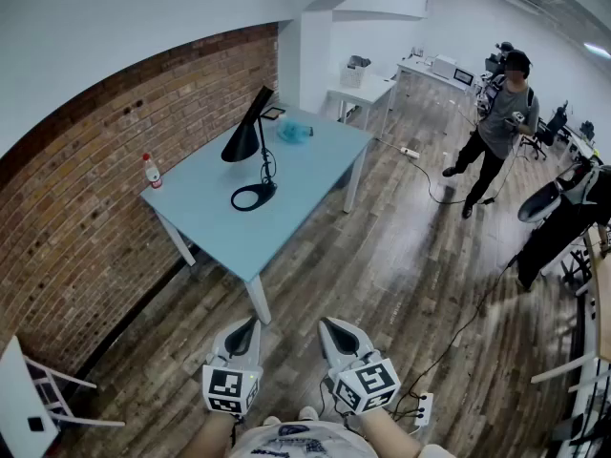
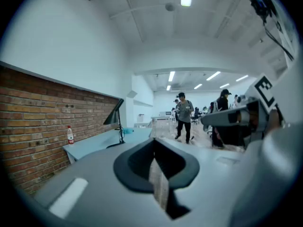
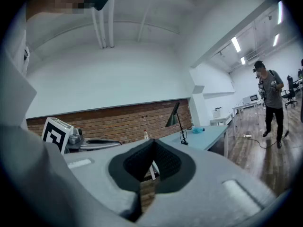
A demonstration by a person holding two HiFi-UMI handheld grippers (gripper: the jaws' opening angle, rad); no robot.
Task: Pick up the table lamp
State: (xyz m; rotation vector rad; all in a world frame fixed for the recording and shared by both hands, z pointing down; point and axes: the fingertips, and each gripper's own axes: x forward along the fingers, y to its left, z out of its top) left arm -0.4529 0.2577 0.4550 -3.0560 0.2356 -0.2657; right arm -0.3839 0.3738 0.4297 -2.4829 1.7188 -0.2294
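While well apart from the table lamp on the surface, carries left hand-held gripper and right hand-held gripper low, both pressed together, empty.

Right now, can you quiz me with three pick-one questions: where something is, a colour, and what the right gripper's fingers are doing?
1. Where is the table lamp? A) on the floor B) on the blue table C) in a gripper
2. What colour is the cap on the bottle? A) red B) green C) yellow
3. The fingers of the right gripper are: A) wide open B) shut, empty C) holding the lamp
Answers: 1 B, its base rests on the tabletop; 2 A, the cap shows red; 3 B, the fingers meet with nothing between.
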